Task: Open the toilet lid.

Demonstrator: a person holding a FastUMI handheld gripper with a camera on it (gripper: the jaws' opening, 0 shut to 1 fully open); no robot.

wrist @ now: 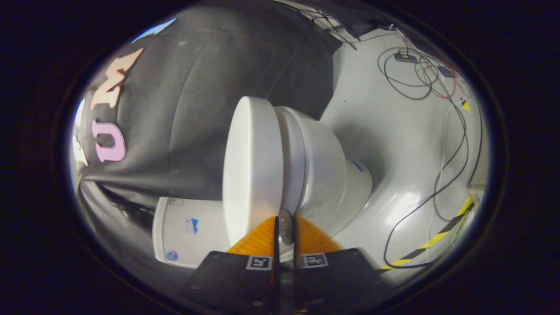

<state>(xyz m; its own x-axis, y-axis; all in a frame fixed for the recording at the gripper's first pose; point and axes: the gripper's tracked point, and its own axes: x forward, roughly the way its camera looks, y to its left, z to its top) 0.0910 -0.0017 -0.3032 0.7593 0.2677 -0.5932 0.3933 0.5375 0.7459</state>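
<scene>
White and glossy, the toilet lid (251, 168) shows edge-on just ahead of the gripper (285, 227), whose fingers are drawn nearly together with only a thin gap, their tips at the seam between lid and bowl (321, 168); whether they press on the lid's rim cannot be told. The view is rolled sideways, so the lid's flat, unmarked face points toward the black cloth wall (197, 100) and its long axis runs away from the fingers. Beside it sits the tank (188, 232); cables (437, 131) trail across the pale floor (393, 144).

gripper (285, 227) rolled sideways, fingers (258, 240) drawn nearly together, only a narrow gap between the tips
</scene>
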